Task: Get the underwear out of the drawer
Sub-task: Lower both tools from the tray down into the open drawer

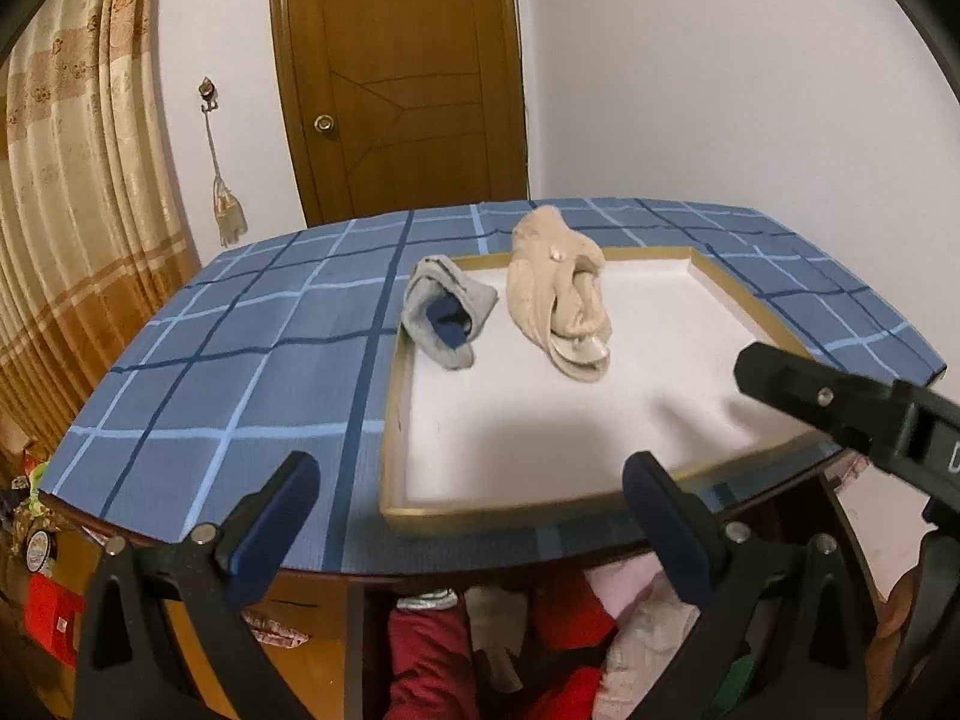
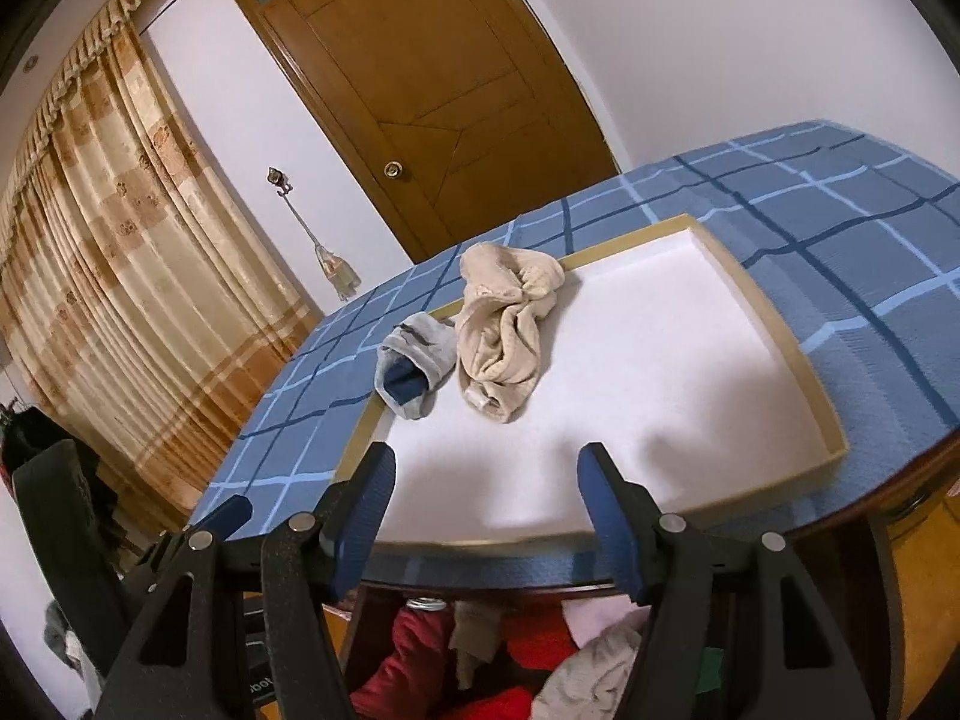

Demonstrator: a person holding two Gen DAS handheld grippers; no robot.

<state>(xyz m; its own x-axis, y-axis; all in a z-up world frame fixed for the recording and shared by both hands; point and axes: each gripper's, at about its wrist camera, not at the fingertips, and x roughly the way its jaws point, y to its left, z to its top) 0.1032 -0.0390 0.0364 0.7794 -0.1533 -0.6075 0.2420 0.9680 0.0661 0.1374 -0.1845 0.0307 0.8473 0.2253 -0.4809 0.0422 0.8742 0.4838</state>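
While two undies (image 1: pixel 561 294) lie in the tray (image 1: pixel 729 291), both grippers (image 1: pixel 474 516) (image 2: pixel 486 510) are held wide apart, with nothing in them.

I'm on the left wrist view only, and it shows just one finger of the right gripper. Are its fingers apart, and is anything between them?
Observer: The right gripper is open. Nothing sits between its fingers, which point toward the white tray.
Operator: That finger blocks the tray's near right corner for me. Is anything lying there?
Observer: No, that corner is bare. The beige underwear and the grey and navy garment are both at the tray's far left end.
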